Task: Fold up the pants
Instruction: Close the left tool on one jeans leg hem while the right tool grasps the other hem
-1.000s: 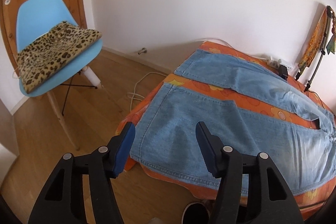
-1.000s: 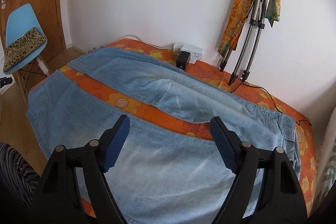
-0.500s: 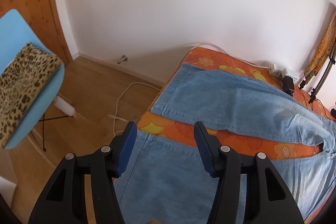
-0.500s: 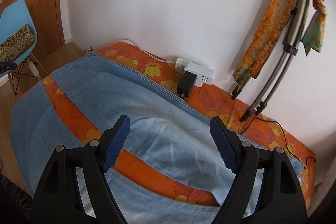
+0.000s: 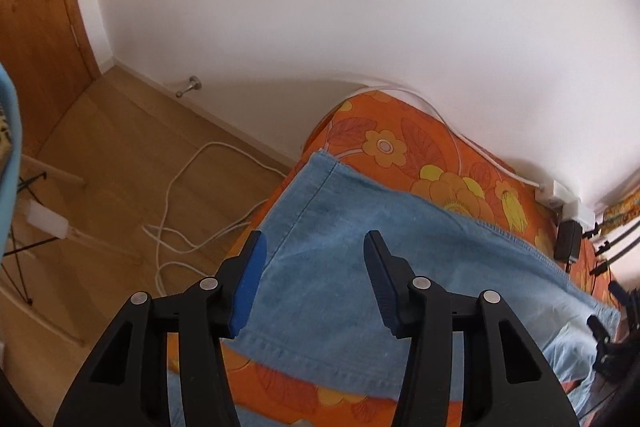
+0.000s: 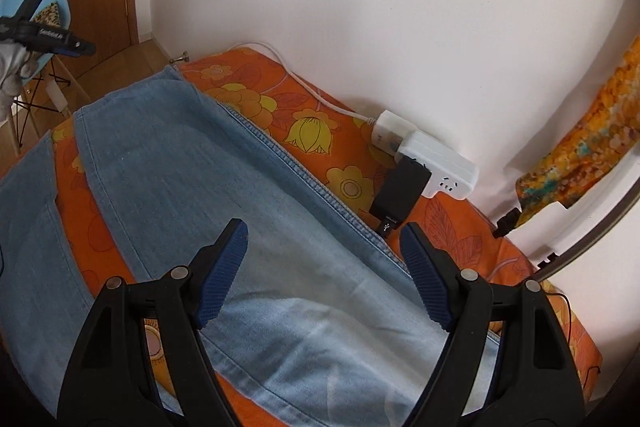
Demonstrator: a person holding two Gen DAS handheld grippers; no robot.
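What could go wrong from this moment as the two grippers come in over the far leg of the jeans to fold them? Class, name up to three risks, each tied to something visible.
1. The right gripper hangs open over the far seam of the jeans, close to the black charger and white power strip; a grab there might snag or drag them.
2. The left gripper, jaws just narrowing with nothing between them, may pinch the orange floral cover together with the hem.
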